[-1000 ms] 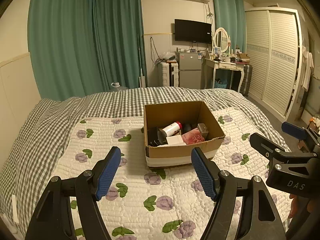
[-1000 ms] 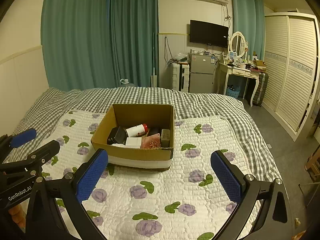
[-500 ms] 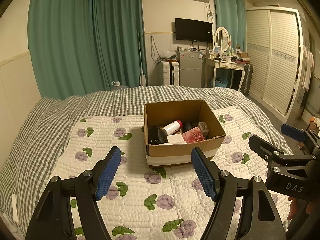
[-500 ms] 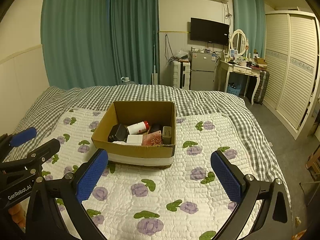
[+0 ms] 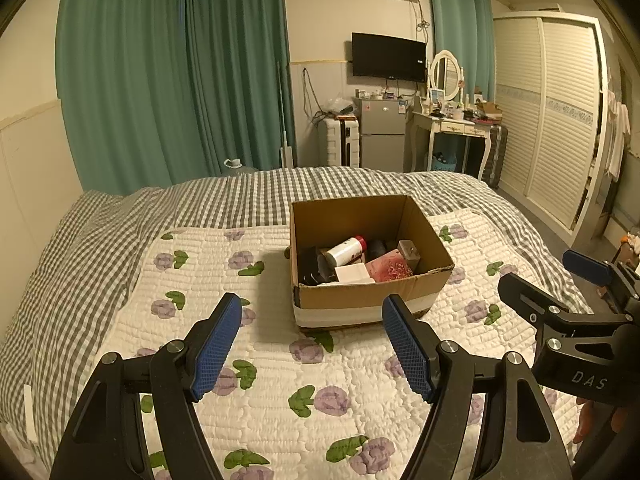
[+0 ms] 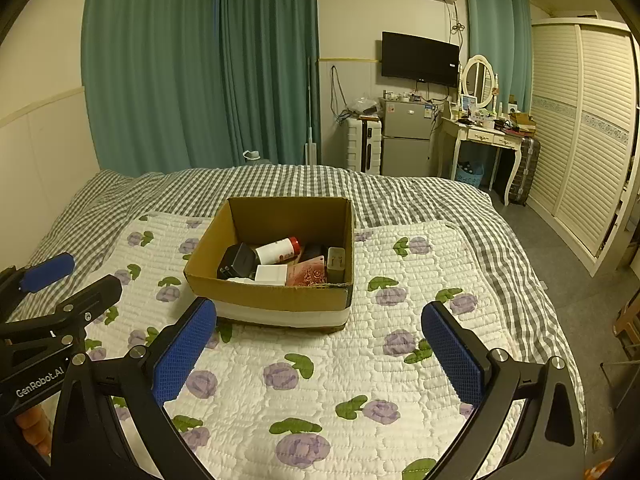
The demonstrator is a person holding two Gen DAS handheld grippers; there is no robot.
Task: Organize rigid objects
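The bed [image 6: 400,360] fills most of both views, spread with a white quilt printed with purple flowers over a grey checked cover. It is soft and puckered, so anything set on it would sit less steadily than on a hard surface.

Near the middle of the quilt stands an open cardboard box [image 6: 276,300] with a white band round its base. The flaps are out of the way and the mouth faces up, which leaves it easy to reach from above.

Inside the box lie the hard things: a white bottle with a red cap [image 6: 278,251] on its side, a black case [image 6: 238,261], a white packet [image 6: 271,274], a pink packet [image 6: 310,276] and a small grey container [image 6: 336,263], crowded together and partly overlapping. Nothing loose shows on the quilt around the box. That fits either a collection already gathered in or one waiting to be sorted out.

The left tool [image 5: 312,332] and the right tool [image 6: 320,340] both hang above the quilt short of the box, released wide with nothing between the pads. Each shows at the edge of the other's view, so they sit side by side.

Nothing lies between the tools and the box.
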